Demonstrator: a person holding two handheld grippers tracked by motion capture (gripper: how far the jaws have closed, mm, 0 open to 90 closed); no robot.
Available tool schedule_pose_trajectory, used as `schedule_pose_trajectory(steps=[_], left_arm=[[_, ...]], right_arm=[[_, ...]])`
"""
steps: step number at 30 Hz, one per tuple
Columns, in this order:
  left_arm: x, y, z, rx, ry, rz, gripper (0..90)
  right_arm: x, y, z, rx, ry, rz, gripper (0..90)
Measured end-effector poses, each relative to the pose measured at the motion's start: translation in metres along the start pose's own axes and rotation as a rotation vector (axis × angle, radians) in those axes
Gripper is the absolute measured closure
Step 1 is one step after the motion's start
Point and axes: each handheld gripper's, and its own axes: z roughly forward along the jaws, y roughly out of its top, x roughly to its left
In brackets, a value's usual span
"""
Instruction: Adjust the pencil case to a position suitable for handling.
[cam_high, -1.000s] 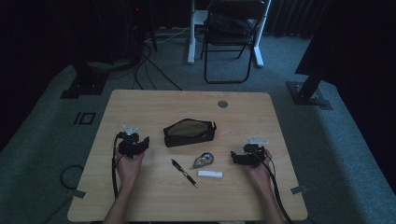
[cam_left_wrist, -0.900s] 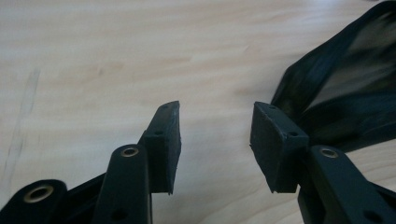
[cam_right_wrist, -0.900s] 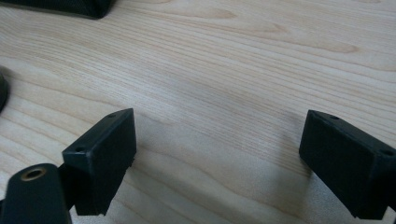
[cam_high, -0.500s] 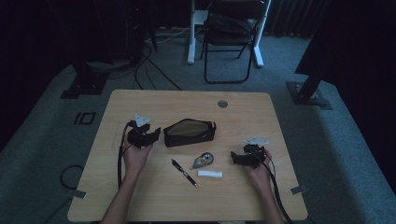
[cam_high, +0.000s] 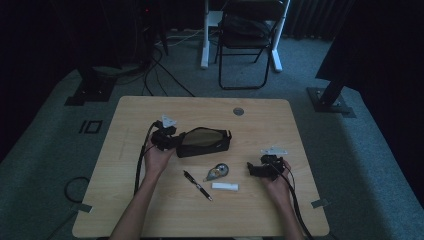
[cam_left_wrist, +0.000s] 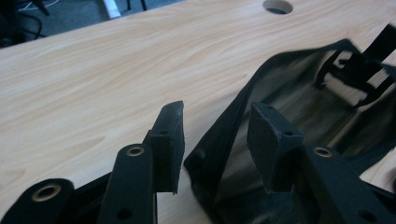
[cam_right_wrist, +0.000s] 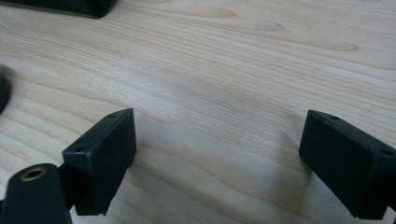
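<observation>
Black pencil pouch (cam_high: 204, 142): lies near the middle of the wooden tabletop (cam_high: 130, 115), long axis running left to right in the high view, open mouth turned upward.

Left hand-held gripper (cam_high: 172, 141): at the pouch's left end. In the left gripper view the pouch's zippered rim (cam_left_wrist: 233, 126) stands between the two pads (cam_left_wrist: 169, 140), which do not press on it; its jaws have just been closing, now about half apart.

Right hand-held gripper (cam_high: 251, 169): rests on the tabletop to the right, well apart from the pouch, jaws spread wide over bare wood.

Also present, in front of the pouch: black pen (cam_high: 197, 185), correction-tape dispenser (cam_high: 217, 172), white stick (cam_high: 225, 186).
</observation>
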Motion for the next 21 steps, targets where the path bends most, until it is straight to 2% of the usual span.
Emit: schedule_pose_trajectory(steps=[7, 11, 15, 21], left_arm=[[-0.003, 0.001, 0.016, 0.038, -0.019, 0.055, 59.9], [-0.002, -0.002, 0.022, 0.07, -0.01, 0.059, 62.9], [-0.005, -0.003, 0.021, 0.06, -0.008, 0.099, 69.2], [-0.007, -0.006, 0.014, 0.053, -0.01, 0.127, 81.1]], right_arm=[[0.0, 0.0, 0.0, 0.002, 0.0, 0.002, 11.0], [0.0, 0.0, 0.0, 0.002, 0.0, 0.002, 11.0], [0.0, 0.0, 0.0, 0.002, 0.0, 0.002, 11.0], [0.0, 0.0, 0.0, 0.002, 0.0, 0.002, 11.0]])
